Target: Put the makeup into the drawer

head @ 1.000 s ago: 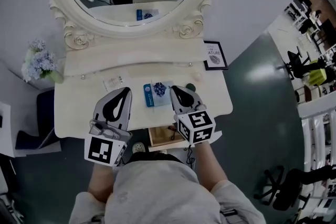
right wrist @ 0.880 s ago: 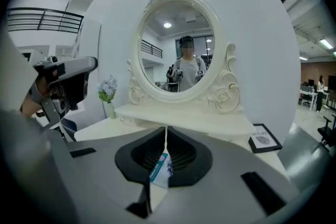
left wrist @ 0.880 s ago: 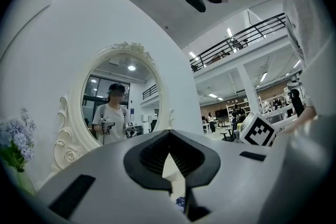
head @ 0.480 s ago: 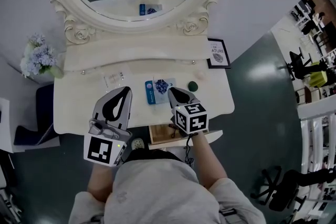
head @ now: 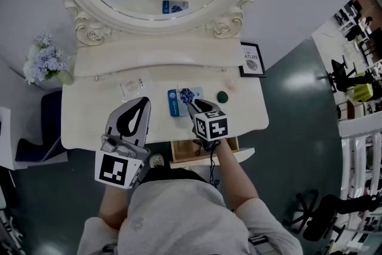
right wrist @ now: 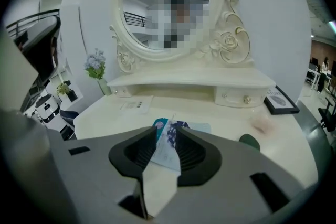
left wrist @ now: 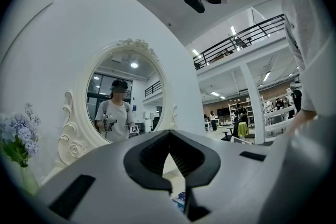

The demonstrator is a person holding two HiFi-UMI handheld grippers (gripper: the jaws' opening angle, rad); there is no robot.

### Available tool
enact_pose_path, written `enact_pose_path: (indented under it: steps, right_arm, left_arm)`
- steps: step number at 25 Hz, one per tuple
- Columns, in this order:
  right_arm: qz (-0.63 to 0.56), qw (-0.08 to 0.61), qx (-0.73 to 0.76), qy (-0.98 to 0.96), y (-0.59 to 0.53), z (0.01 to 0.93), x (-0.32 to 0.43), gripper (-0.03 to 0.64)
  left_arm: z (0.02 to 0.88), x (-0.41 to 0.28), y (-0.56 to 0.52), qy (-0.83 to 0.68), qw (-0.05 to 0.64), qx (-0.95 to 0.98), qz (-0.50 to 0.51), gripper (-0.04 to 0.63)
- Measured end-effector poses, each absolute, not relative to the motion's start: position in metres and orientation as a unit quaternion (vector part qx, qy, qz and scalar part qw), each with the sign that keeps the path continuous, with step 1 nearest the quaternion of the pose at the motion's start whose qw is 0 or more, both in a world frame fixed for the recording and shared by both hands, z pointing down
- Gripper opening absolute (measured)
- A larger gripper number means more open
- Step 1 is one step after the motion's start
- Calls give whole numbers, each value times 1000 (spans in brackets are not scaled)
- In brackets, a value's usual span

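Note:
The makeup, a flat white and blue packet (head: 179, 102) (right wrist: 168, 152), lies on the cream vanity table (head: 83, 122) in front of the oval mirror. My right gripper (head: 190, 104) (right wrist: 167, 134) tilts down over the packet's near end. Its jaws are opening, and the packet shows in the gap between the fingers without being pressed. My left gripper (head: 143, 102) (left wrist: 169, 136) hovers level over the table to the packet's left, its fingertips together and empty. Under the table's front edge the drawer (head: 184, 151) stands pulled out, with its wooden inside partly hidden by my right arm.
A dark green round thing (head: 222, 96) (right wrist: 250, 141) and a pale pink thing (head: 231, 85) lie right of the packet. A printed card (head: 131, 88) lies at the left, a framed picture (head: 253, 60) at the right, and flowers (head: 45, 63) at the far left.
My right gripper has sunk toward the table and tipped downward over the packet, and its jaws have parted. My left gripper has hardly moved.

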State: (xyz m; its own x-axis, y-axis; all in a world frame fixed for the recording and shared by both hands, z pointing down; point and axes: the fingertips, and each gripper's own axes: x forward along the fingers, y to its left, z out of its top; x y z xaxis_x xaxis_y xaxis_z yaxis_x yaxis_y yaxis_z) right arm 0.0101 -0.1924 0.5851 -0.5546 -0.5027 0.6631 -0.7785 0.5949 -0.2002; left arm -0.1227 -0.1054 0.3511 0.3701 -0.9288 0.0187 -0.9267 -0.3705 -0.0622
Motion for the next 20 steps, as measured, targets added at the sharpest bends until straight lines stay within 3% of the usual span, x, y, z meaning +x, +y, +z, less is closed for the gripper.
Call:
enact_pose_path:
  steps: [15,20]
  right_arm:
    - [240,378,395,-802,-206,648,16,257]
    - [241,402,389,-793,-204,662,19,265]
  left_arm:
    - [356,-135,-110,567,15,-823,-32,12]
    - [352,-140,-116,574,21,-818,-16,12]
